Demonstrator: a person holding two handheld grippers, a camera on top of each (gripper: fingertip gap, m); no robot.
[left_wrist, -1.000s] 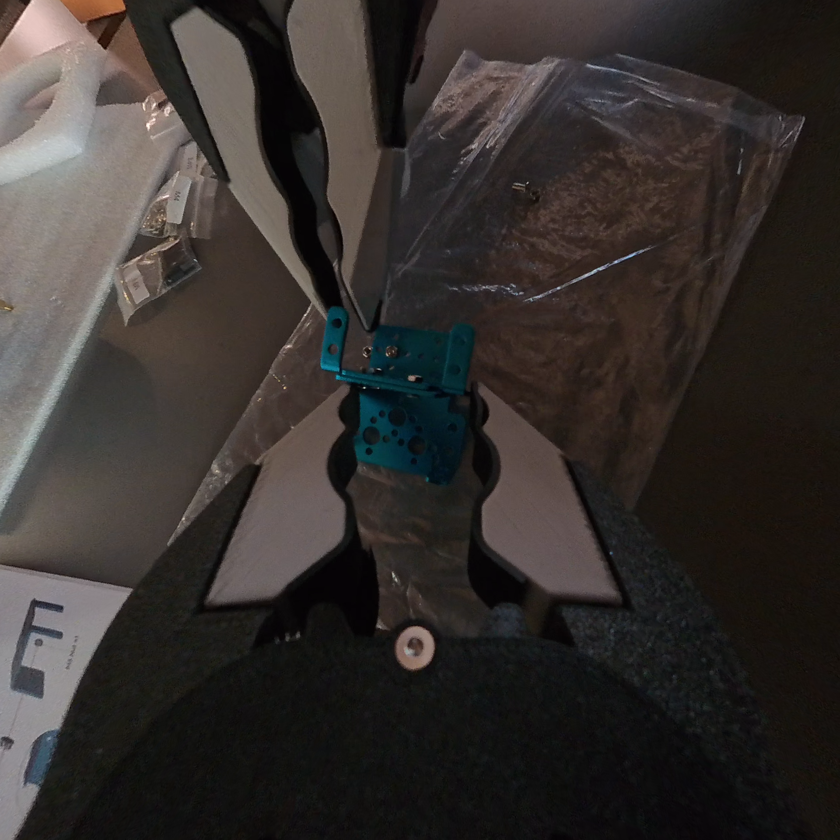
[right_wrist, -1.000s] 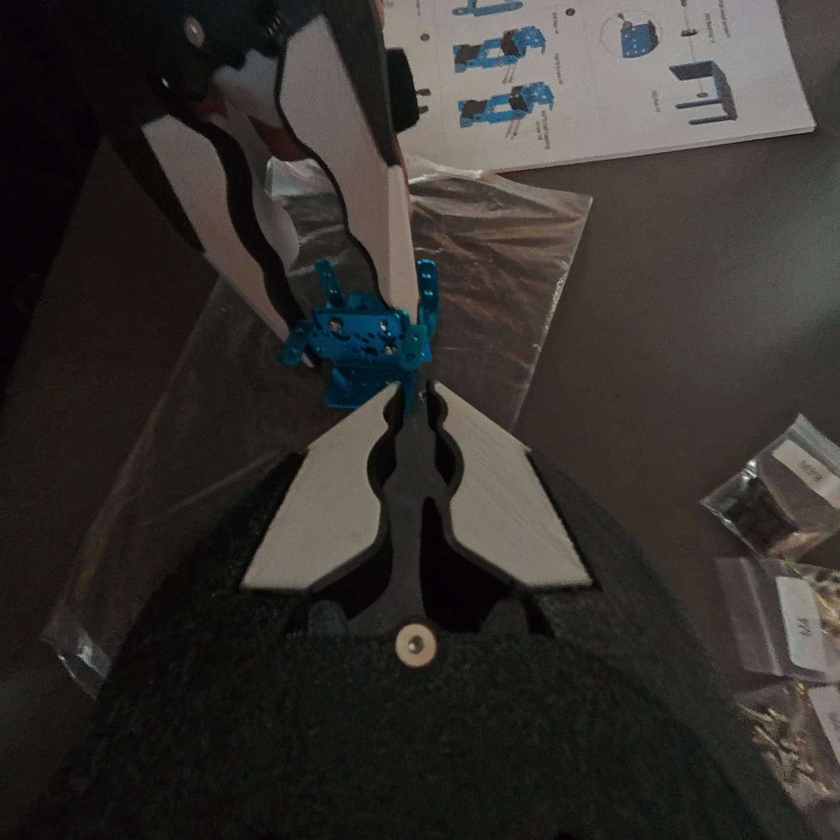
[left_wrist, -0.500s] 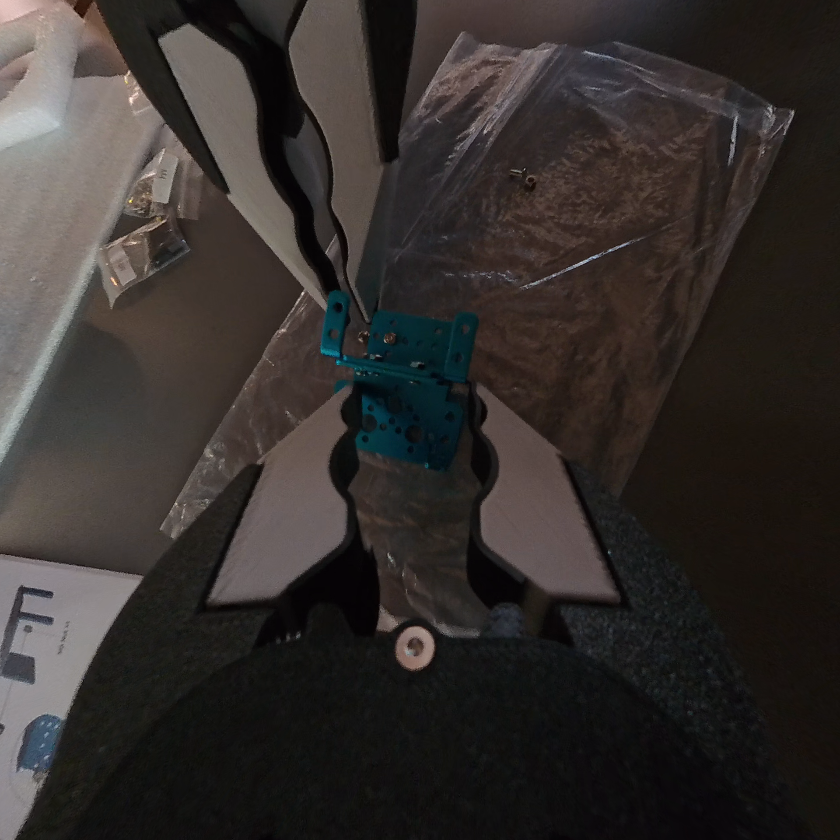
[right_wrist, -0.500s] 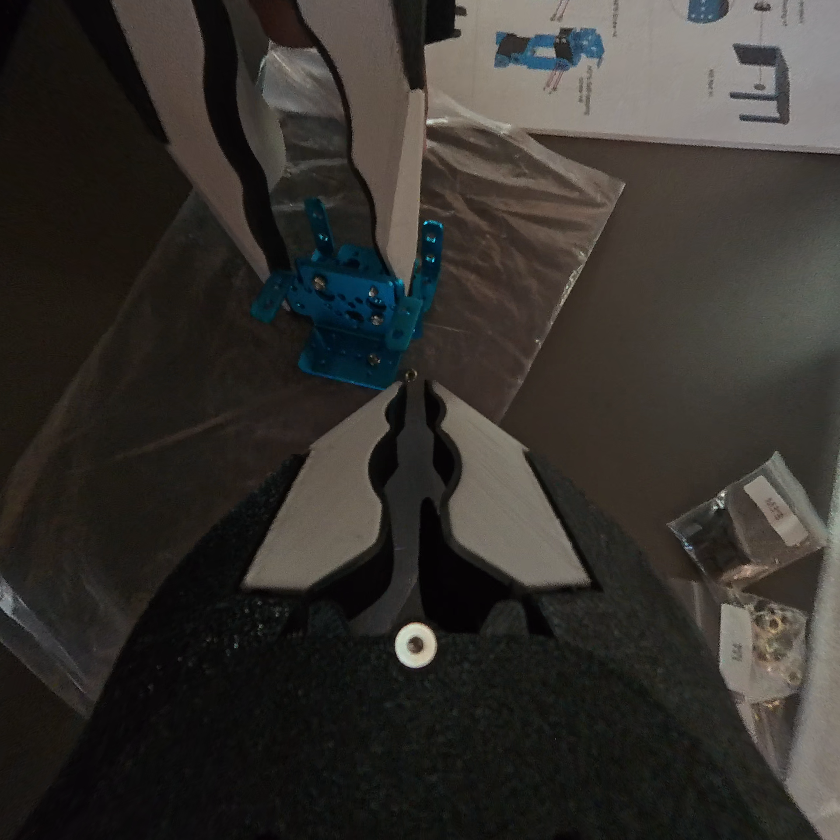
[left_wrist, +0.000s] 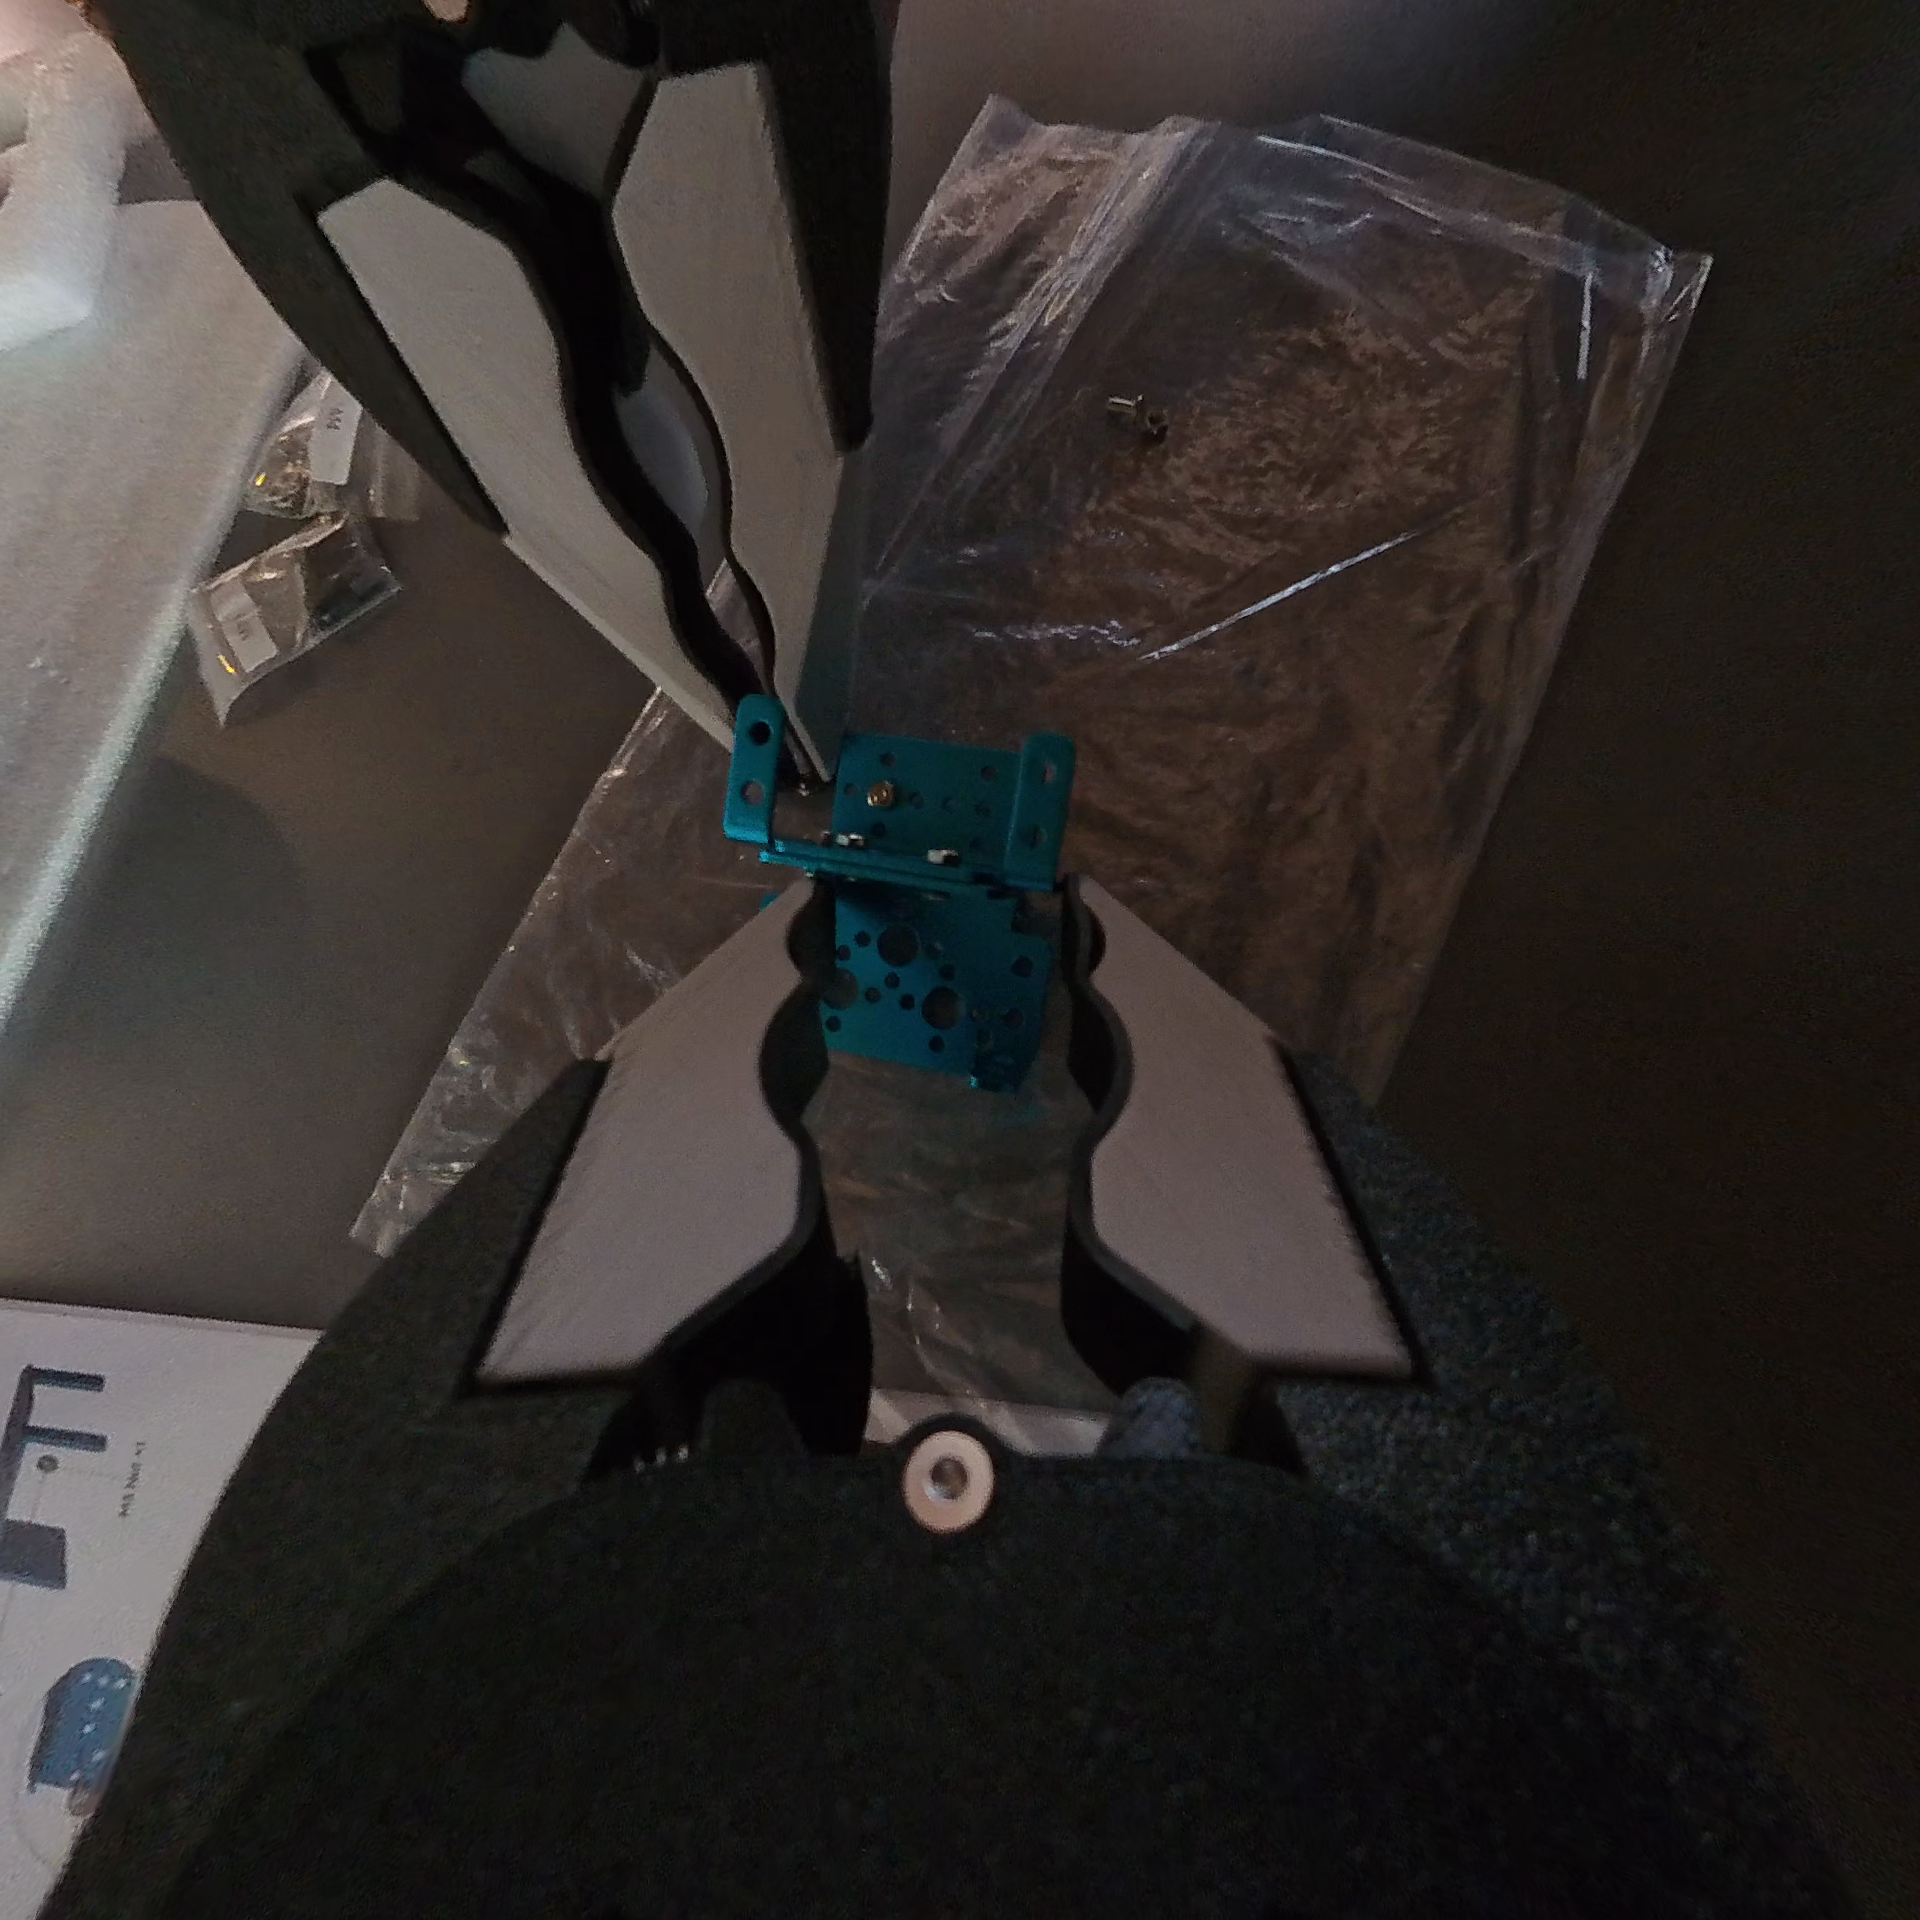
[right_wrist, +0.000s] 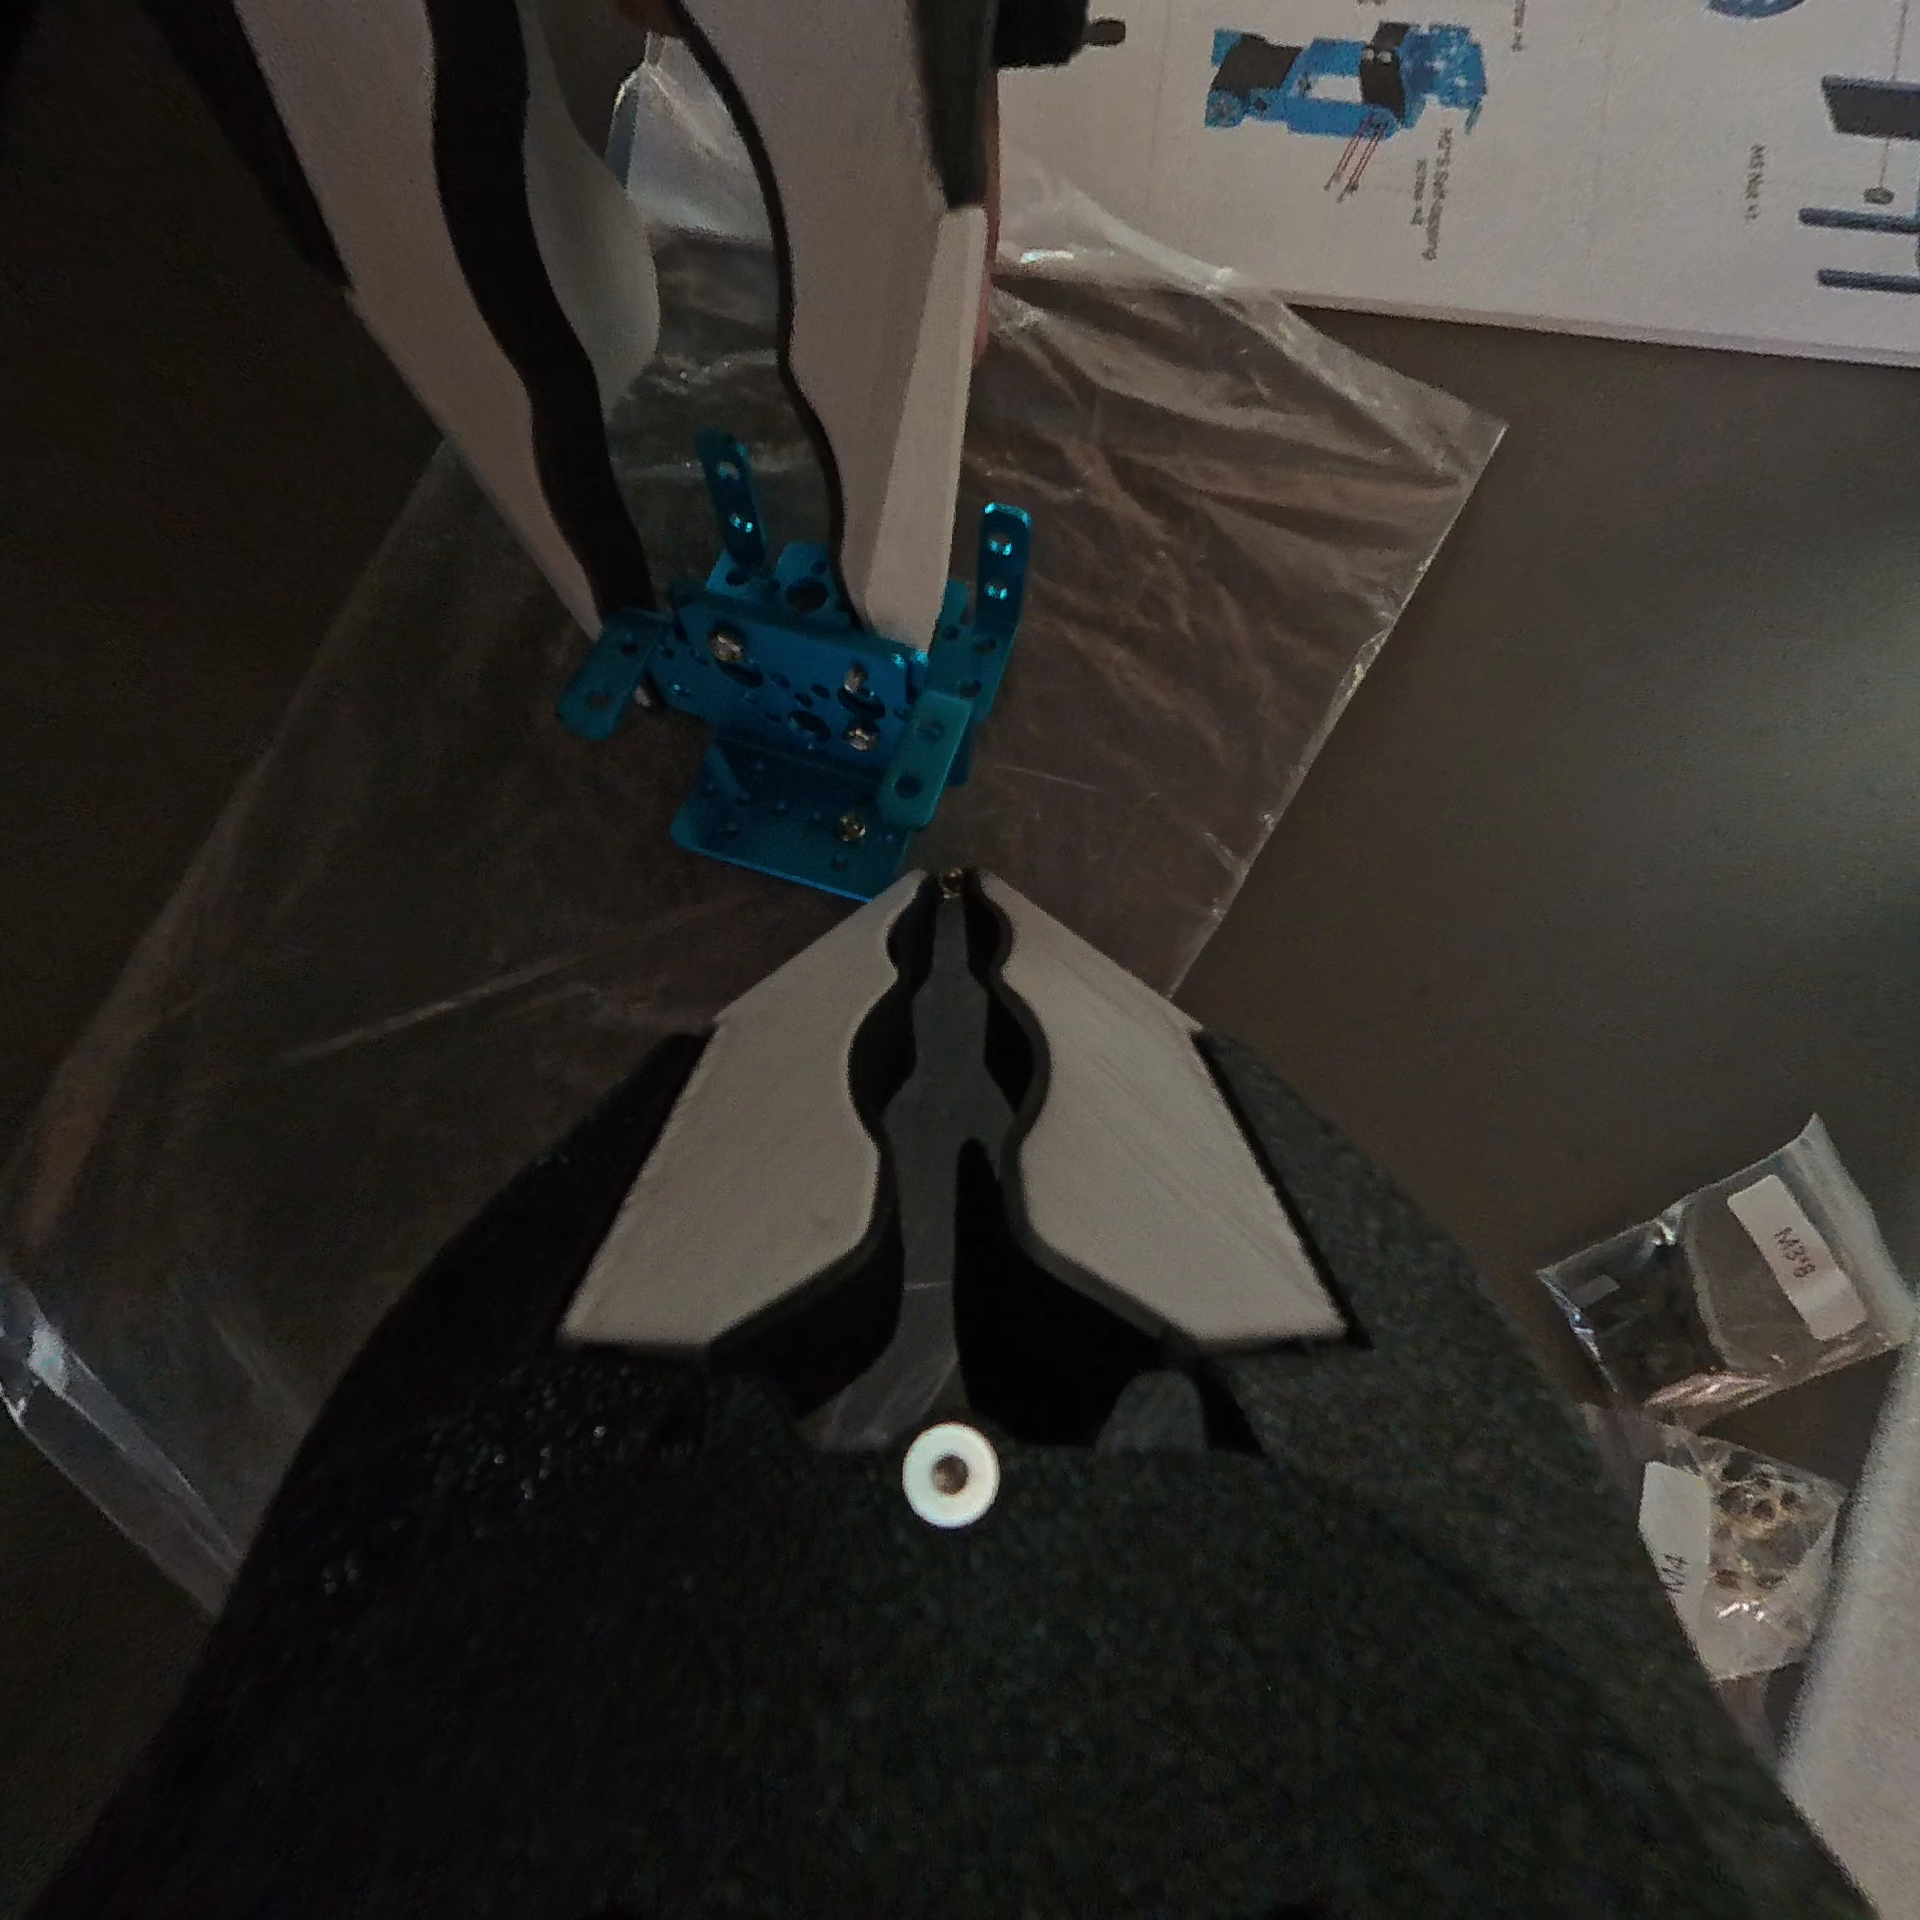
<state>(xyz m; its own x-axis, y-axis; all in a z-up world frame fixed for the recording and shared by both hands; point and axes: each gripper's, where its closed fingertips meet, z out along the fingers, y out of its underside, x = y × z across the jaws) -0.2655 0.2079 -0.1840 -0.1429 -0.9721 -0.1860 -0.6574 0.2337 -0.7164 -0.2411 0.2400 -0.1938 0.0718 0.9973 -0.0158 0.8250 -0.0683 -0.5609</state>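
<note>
The left tool (left_wrist: 940, 914) is gripping a blue perforated metal bracket assembly (left_wrist: 914, 904) over a clear plastic bag (left_wrist: 1247, 582) lying on the desk (left_wrist: 468, 831), while the right tool (left_wrist: 805, 764) is touching the bracket's upper left corner, its fingers nearly together.

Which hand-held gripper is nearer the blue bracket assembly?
Left. The left hand-held gripper clamps the blue bracket assembly between its fingers. The right hand-held gripper, shut on a small screw, hangs just off the bracket's edge.
</note>
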